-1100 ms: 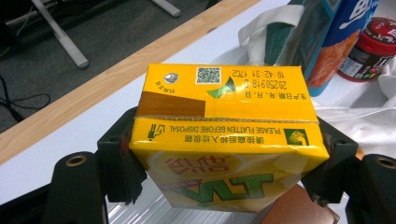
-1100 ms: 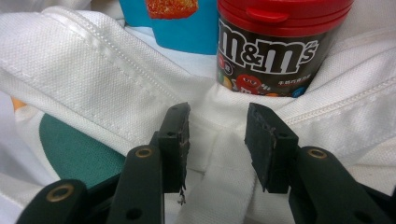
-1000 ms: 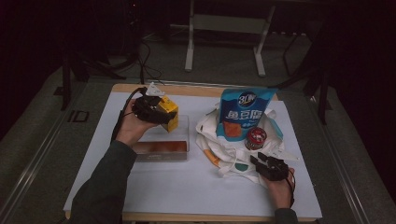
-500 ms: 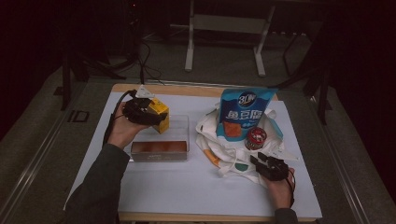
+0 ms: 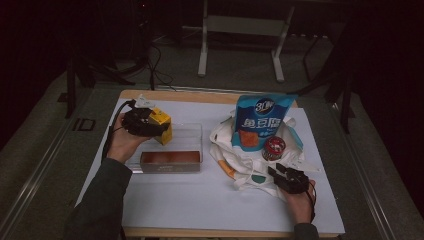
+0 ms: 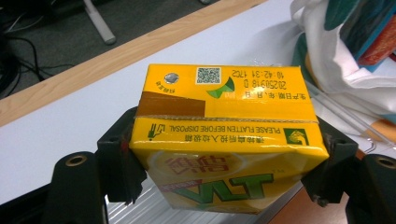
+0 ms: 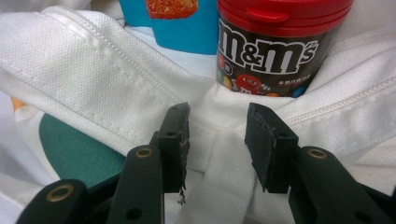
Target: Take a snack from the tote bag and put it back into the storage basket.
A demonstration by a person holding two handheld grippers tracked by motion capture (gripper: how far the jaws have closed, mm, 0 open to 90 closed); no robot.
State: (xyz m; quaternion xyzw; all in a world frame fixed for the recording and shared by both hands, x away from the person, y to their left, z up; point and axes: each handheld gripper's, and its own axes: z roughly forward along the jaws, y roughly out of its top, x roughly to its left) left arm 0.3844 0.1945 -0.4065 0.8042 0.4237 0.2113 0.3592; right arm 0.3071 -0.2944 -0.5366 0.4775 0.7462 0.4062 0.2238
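Right, my left gripper (image 6: 224, 186) pinches the carton (image 6: 224, 140) by both sides: yellow, brown flap, green letters, print upside down to me. In the high view it hangs at ten o'clock over the clear tray's (image 5: 192, 131) far left corner, bare table (image 5: 200, 200) behind it to the wooden edge. My right gripper (image 7: 217, 140) stands half spread over a fold of the white bag (image 7: 93, 79), candy tub (image 7: 275, 46) just at twelve; I can't tell if the pads bite cloth.
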